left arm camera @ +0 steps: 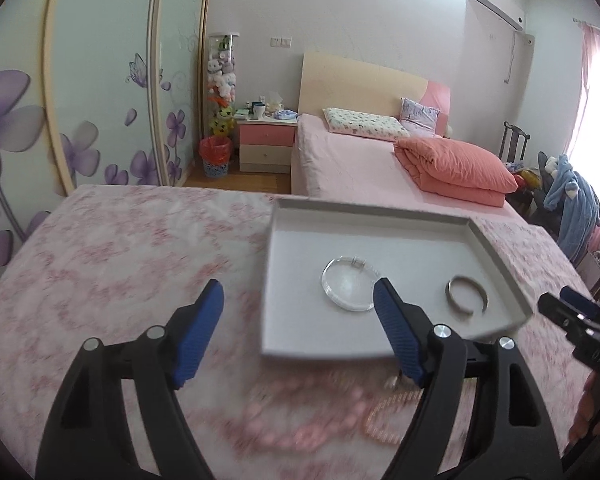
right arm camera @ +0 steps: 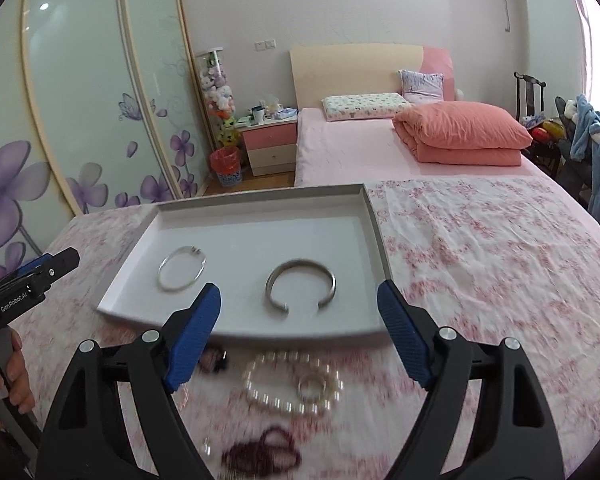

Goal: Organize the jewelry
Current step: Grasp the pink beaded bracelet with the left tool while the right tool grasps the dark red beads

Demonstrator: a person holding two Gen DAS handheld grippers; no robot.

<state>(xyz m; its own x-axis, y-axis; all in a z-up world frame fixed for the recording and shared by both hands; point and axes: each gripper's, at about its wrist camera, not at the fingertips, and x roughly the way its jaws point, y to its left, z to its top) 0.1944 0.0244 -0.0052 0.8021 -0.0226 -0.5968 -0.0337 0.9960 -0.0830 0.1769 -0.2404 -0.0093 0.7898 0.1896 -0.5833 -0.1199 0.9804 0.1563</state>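
Observation:
A shallow white tray (left arm camera: 372, 210) (right arm camera: 260, 196) lies on the pink floral tablecloth. Inside it rest a clear thin bangle (left arm camera: 325, 284) (right arm camera: 160, 274) and an open silver cuff (left arm camera: 450, 292) (right arm camera: 300, 261). In front of the tray, on the cloth, are a pearl bracelet (right arm camera: 252, 384) with a metal ring (right arm camera: 300, 390) on it, a dark red bead bracelet (right arm camera: 260, 452) and blurred pink beads (left arm camera: 284, 420). My left gripper (left arm camera: 298, 284) hovers open at the tray's near left edge, holding nothing. My right gripper (right arm camera: 299, 287) is open over the tray's near edge, also holding nothing.
The cloth-covered table (right arm camera: 480, 240) stretches right of the tray. Beyond it stand a pink bed (left arm camera: 360, 164), a nightstand (left arm camera: 266, 140), a red bin (left arm camera: 216, 156), a flowered sliding wardrobe (left arm camera: 100, 100) and a chair with a blue garment (right arm camera: 596, 148). A hand (right arm camera: 16, 364) holds the left gripper.

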